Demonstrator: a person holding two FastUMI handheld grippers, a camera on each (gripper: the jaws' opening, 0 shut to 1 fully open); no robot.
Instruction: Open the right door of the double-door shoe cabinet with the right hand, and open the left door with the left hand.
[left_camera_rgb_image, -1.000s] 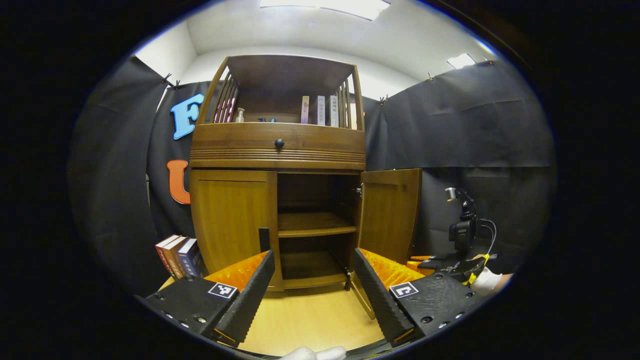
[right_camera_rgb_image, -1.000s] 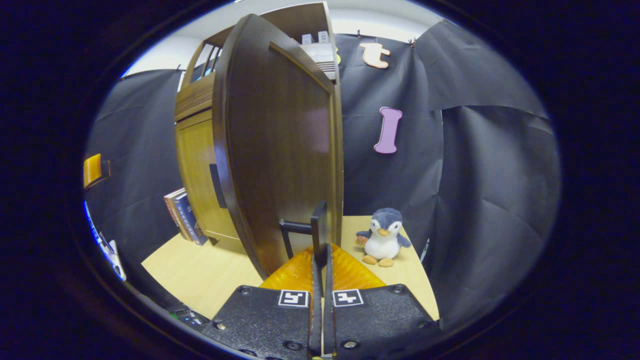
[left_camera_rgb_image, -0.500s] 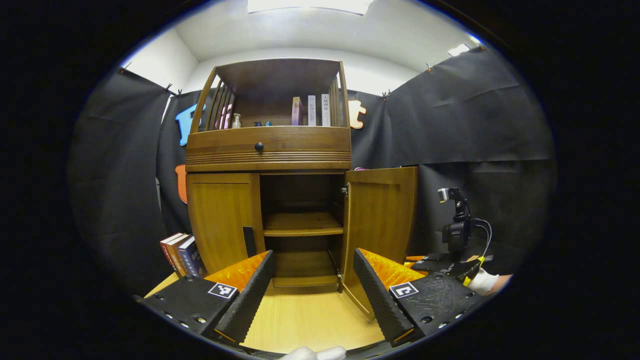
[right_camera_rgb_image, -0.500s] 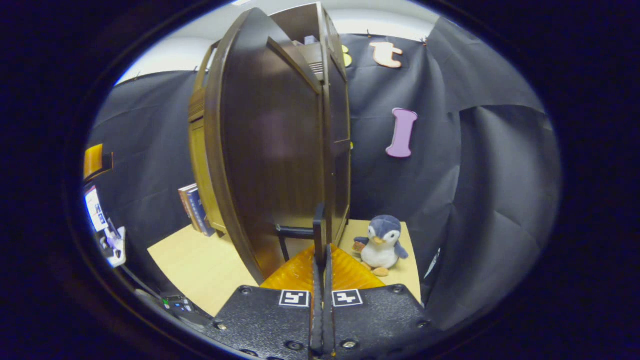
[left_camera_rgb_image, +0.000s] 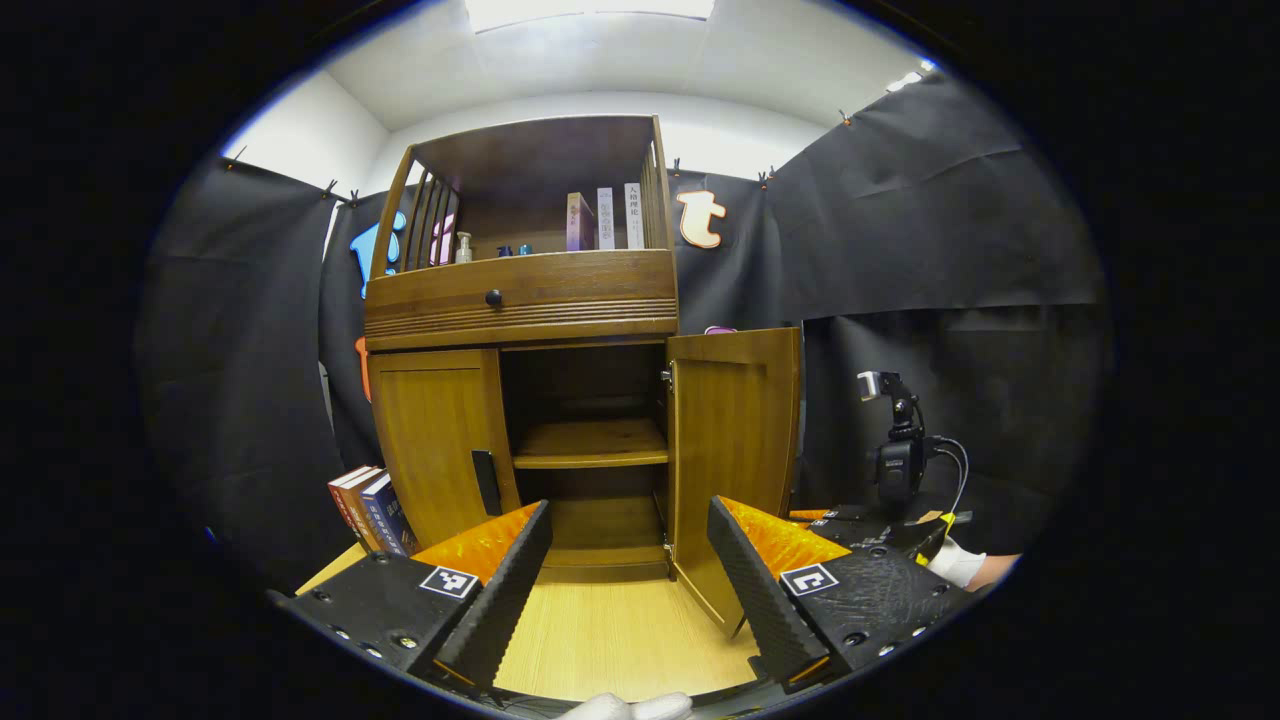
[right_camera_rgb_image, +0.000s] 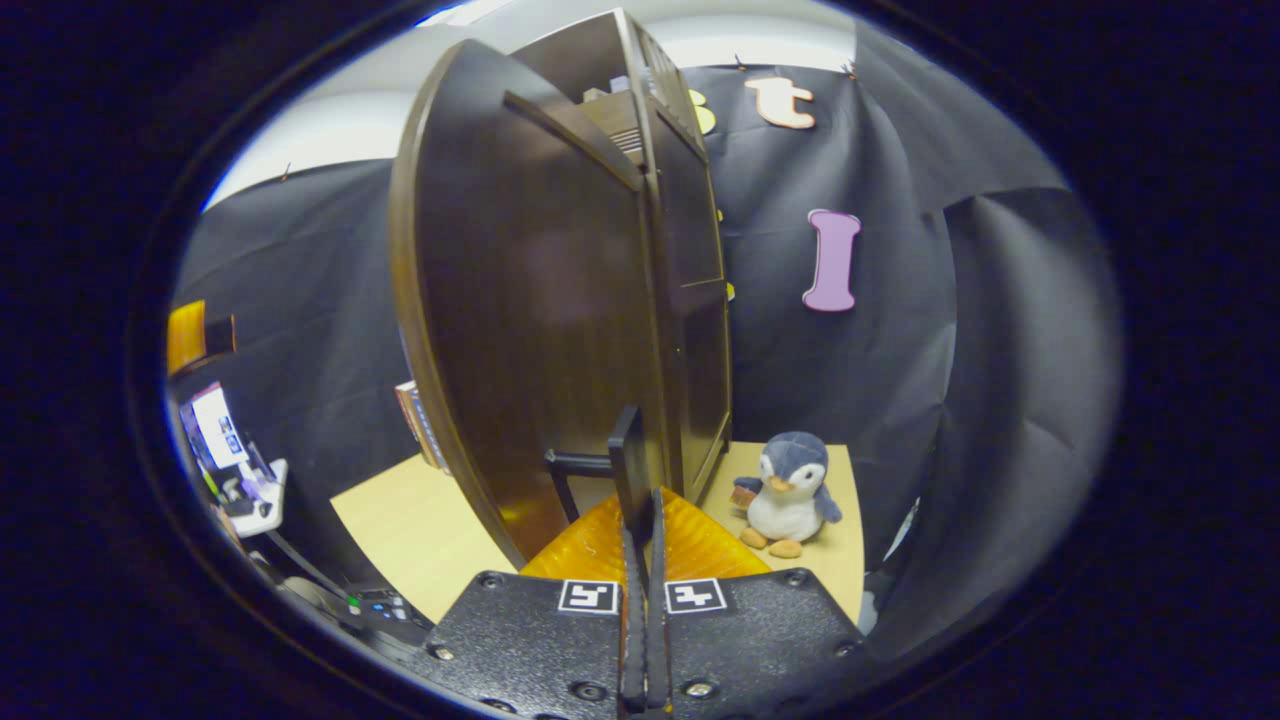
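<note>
The wooden shoe cabinet (left_camera_rgb_image: 520, 400) stood on the pale counter (left_camera_rgb_image: 610, 640). Its right door (left_camera_rgb_image: 735, 450) hung swung out, smooth-grained; its left door (left_camera_rgb_image: 435, 440) sat flush. My right tool (right_camera_rgb_image: 640, 500) pinched the right door's thin dark handle (right_camera_rgb_image: 628, 465). My left tool (left_camera_rgb_image: 625, 580) gaped wide, ridged pads bare, short of the cabinet. The right gripper view caught a plush penguin (right_camera_rgb_image: 790, 492); the left gripper view caught upright books (left_camera_rgb_image: 365, 510).
</note>
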